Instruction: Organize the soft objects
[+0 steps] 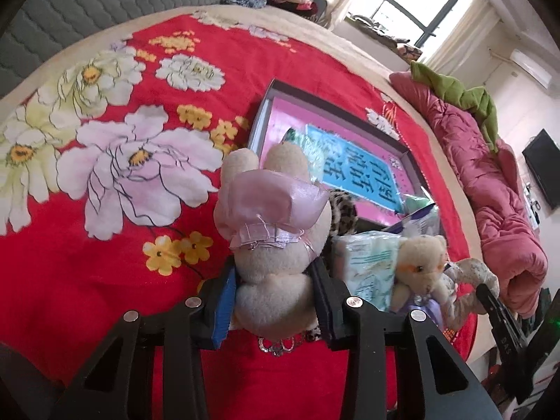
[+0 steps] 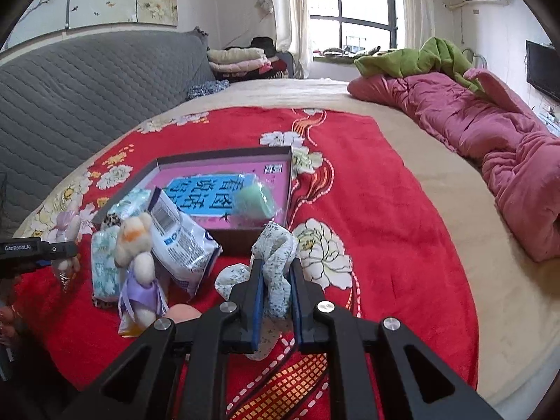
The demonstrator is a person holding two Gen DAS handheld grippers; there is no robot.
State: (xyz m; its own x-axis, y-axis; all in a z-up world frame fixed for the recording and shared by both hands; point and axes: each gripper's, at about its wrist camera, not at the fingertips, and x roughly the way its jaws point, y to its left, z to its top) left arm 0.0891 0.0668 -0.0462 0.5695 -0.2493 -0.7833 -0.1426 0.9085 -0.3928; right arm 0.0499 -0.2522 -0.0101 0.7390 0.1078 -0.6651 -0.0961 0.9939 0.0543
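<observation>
Plush toy in pink satin dress is pinched at its lower body between the left gripper pads, lifted off the red floral blanket, gripper angled downward. Right gripper, also tilted down, is clamped tight on a floral cloth, bunched above its pads. "GenRobot.AI" reads on the left gripper's side in the right wrist view. Just beyond: one teddy in purple dress, two plastic packets, white-blue and pale green, one leopard-print item. Farther, one open box, pink lining, blue sheet with large Chinese characters, one green fuzzy ball inside. Far: pink quilt, green blanket.
</observation>
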